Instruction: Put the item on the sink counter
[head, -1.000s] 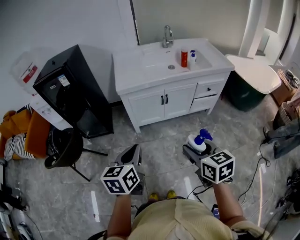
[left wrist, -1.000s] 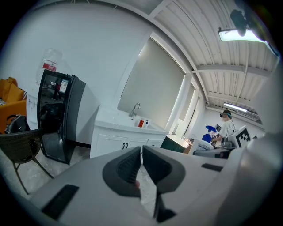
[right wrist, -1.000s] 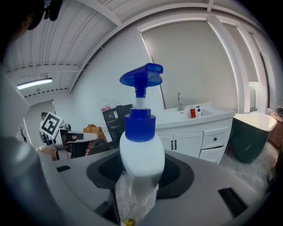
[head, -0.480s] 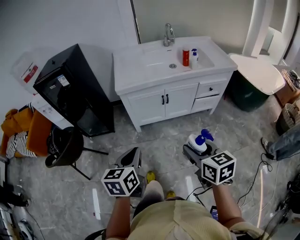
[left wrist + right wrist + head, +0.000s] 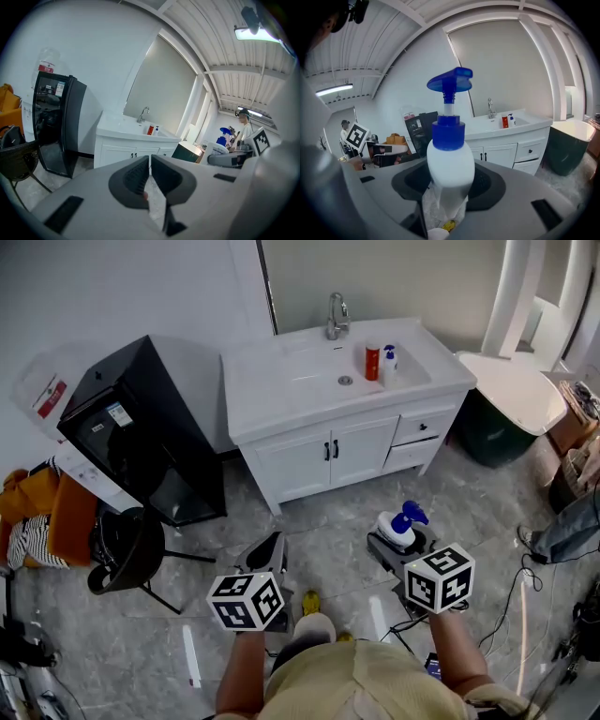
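A white pump bottle point(image 5: 449, 164) with a blue pump top stands upright between the jaws of my right gripper point(image 5: 447, 180), which is shut on it. In the head view that bottle point(image 5: 397, 526) shows ahead of the right gripper point(image 5: 398, 538), over the grey floor. My left gripper point(image 5: 265, 561) is shut with nothing between its jaws; in the left gripper view the left gripper point(image 5: 150, 176) points toward the white sink counter point(image 5: 117, 131). The sink counter point(image 5: 272, 381) stands ahead against the wall, with a tap point(image 5: 336, 315), a red bottle point(image 5: 372, 362) and a small white-and-blue bottle point(image 5: 388, 361) beside the basin.
A black cabinet point(image 5: 131, 432) stands left of the counter, with a black chair point(image 5: 127, 547) and orange cloth point(image 5: 42, 502) nearer me. A dark green bin point(image 5: 497, 423) under a white lid sits at the right. Cables point(image 5: 525, 577) lie on the floor; another person's leg point(image 5: 567, 526) shows at far right.
I have stepped slightly toward the sink counter; it sits a little lower in the head view. My foot has come forward below. Both grippers hold the same pose, the bottle still gripped.
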A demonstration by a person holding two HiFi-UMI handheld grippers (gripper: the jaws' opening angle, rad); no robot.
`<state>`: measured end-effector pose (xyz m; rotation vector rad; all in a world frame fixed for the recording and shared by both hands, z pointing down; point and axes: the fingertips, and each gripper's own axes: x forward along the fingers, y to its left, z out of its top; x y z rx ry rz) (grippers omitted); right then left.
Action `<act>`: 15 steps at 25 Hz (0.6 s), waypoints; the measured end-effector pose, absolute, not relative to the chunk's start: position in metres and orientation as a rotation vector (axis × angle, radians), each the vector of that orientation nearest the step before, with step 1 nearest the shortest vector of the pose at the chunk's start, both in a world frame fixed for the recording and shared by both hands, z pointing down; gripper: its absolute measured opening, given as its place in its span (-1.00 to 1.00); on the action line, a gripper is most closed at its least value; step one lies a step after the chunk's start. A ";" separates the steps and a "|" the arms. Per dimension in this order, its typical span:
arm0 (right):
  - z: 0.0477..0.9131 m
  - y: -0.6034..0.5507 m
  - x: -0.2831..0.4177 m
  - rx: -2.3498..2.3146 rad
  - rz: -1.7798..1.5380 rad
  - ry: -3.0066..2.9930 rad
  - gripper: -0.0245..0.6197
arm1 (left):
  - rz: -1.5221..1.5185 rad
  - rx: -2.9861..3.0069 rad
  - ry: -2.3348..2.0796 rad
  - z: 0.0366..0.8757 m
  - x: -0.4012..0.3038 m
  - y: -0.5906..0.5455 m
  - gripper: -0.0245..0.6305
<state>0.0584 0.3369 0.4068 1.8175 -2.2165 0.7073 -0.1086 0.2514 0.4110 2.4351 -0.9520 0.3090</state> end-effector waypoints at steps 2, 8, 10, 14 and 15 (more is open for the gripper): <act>0.405 0.324 0.057 1.821 0.705 -2.208 -0.25 | 0.305 2.435 -0.946 0.409 -0.111 0.238 -0.78; 0.401 0.279 0.050 1.839 0.706 -2.185 -0.25 | 0.305 2.433 -0.926 0.407 -0.120 0.192 -0.78; 0.399 0.264 0.044 1.836 0.717 -2.192 -0.25 | 0.317 2.432 -0.910 0.409 -0.122 0.180 -0.78; 0.394 0.237 0.029 1.830 0.718 -2.200 -0.25 | 0.344 2.445 -0.871 0.412 -0.125 0.159 -0.78; 0.394 0.231 0.027 1.832 0.714 -2.195 -0.25 | 0.349 2.450 -0.867 0.412 -0.126 0.153 -0.78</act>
